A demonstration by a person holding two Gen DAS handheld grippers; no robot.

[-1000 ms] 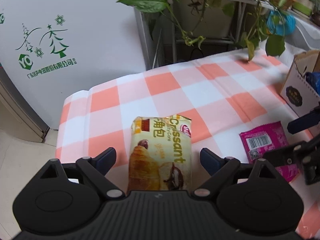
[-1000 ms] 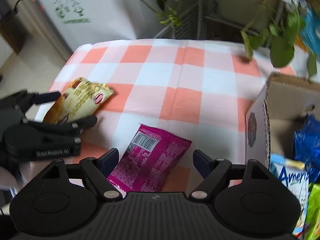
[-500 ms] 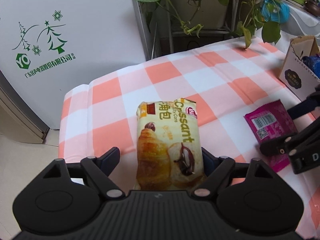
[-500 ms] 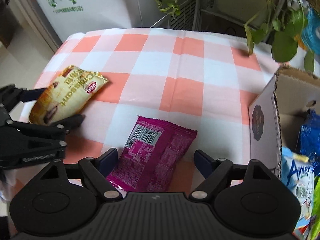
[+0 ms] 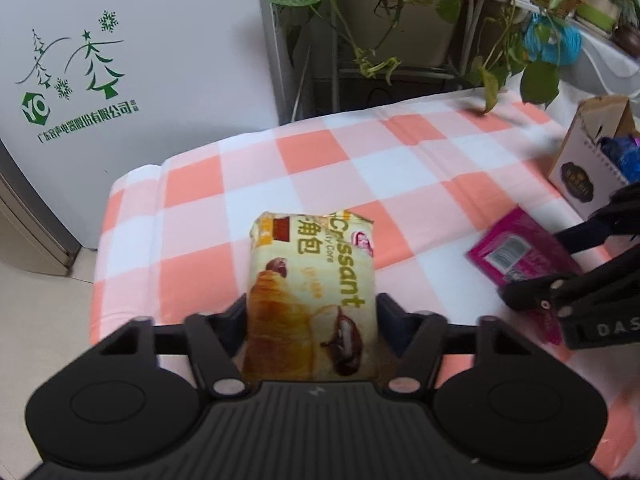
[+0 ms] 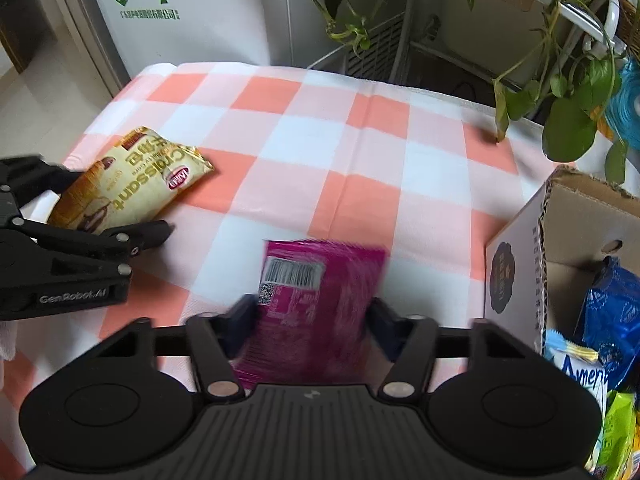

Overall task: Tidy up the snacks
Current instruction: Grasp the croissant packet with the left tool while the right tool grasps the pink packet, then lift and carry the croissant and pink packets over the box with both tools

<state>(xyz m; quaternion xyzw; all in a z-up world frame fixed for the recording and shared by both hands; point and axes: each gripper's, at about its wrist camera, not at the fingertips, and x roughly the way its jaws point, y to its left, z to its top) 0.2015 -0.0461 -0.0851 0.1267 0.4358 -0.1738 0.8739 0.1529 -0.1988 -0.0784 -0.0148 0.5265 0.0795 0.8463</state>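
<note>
The croissant packet (image 5: 312,300) lies on the checked bench (image 5: 332,168) with its long axis running straight away from me, its near end between my left fingers (image 5: 240,320), which are closing onto its sides. The pink packet (image 6: 316,300) lies the same way between my right fingers (image 6: 380,322), also closing, pressed to its edges. The cardboard box (image 6: 520,264) stands to the right, just beside my right hand's packet, so I judge that one goes in first.
</note>
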